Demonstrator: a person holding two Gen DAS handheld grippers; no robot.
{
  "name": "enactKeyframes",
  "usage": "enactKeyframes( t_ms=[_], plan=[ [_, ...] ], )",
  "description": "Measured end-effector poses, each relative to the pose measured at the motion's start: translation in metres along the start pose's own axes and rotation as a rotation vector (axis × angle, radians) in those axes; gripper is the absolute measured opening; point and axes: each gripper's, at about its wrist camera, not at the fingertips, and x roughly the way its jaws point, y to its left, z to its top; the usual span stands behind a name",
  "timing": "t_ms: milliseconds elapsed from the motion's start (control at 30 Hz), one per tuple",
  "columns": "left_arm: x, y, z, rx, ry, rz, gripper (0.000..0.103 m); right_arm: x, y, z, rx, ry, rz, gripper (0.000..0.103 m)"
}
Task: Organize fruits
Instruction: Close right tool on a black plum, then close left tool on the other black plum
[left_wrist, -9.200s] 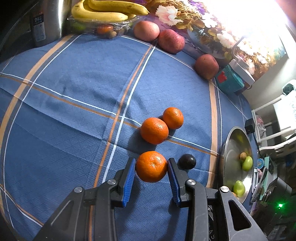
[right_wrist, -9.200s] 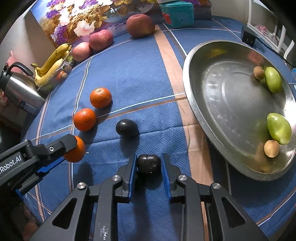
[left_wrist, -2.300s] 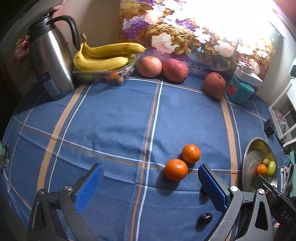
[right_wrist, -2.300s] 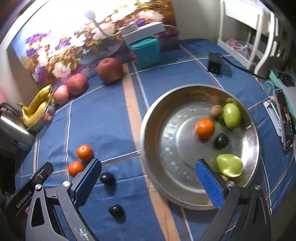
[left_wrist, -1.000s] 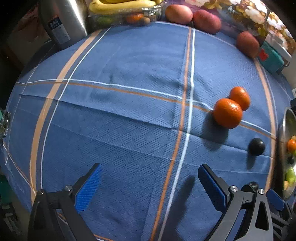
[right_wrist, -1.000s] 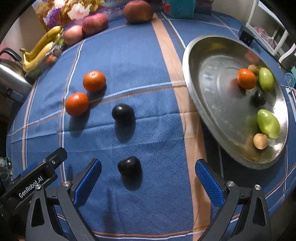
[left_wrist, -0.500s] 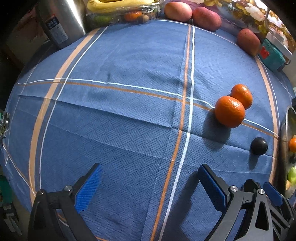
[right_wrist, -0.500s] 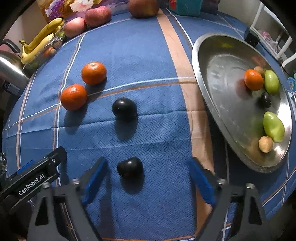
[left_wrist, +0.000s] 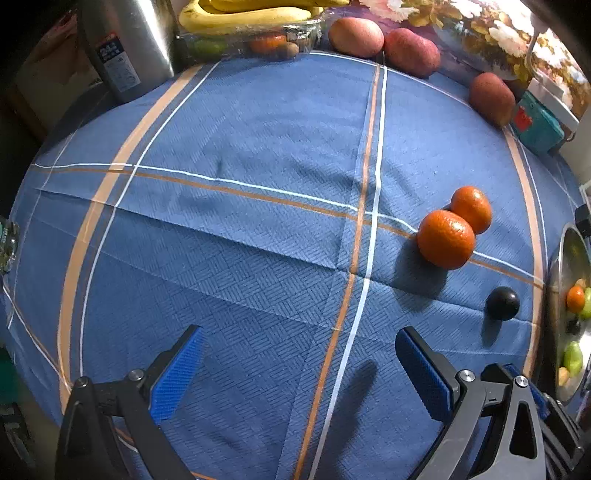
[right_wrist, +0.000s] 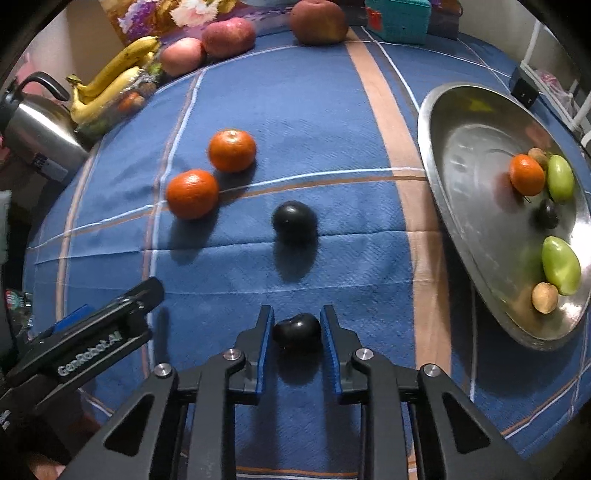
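— Right wrist view: what is seen between the blue pads of the right gripper?

— A small dark plum is pinched there, with both pads closed against its sides. It is held over the blue tablecloth, to the left of the steel bowl.

— And what is kept inside the steel bowl?

— One orange is found in it, touching a green fruit. A small dark fruit is seen just below them. A second green fruit and a small tan fruit are placed lower, near the bowl's near rim.

— What is left on the cloth outside the bowl?

— A second dark plum is seen left of the bowl, and two tangerines are found farther left still, close together.

— How is the left gripper held?

— Its jaws are spread wide, and nothing is gripped between them. It is held over bare cloth, well left of the bowl, whose rim is only glimpsed at the right edge of the left wrist view.

— What is lined up at the far side, beyond the bowl?

— Bananas, reddish fruits, a metal kettle and a teal box are seen there.
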Motion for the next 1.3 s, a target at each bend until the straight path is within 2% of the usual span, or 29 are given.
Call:
enactKeyframes(
  t_ms=[233,433,533,667,800,933,1067,1300],
  plan=[
    [-0.019,0.003,0.007,-0.025,-0.039,-0.071,0.103,-0.021,0.000,0.001,0.012,-0.084,0.016,0.026],
    [-0.029,-0.008,0.012,-0.021,-0.074,-0.155,0.103,-0.024,-0.023,0.006,0.076,-0.107,-0.037,0.026],
    [-0.032,-0.019,0.012,0.015,-0.086,-0.165,0.101,-0.028,-0.036,0.010,0.104,-0.128,-0.066,0.026],
    [-0.032,-0.032,0.011,0.051,-0.091,-0.209,0.085,-0.036,-0.050,0.017,0.149,-0.155,-0.087,0.026],
    [-0.032,-0.052,0.013,0.109,-0.088,-0.248,0.077,-0.045,-0.062,0.020,0.180,-0.173,-0.093,0.026],
    [-0.030,-0.074,0.013,0.151,-0.073,-0.313,0.061,-0.048,-0.070,0.023,0.194,-0.177,-0.097,0.026],
    [-0.027,-0.094,0.013,0.199,-0.061,-0.327,0.044,-0.048,-0.071,0.027,0.200,-0.177,-0.096,0.026],
    [-0.019,-0.117,0.017,0.240,-0.040,-0.347,0.032,-0.047,-0.074,0.035,0.217,-0.177,-0.090,0.026]
  ],
)
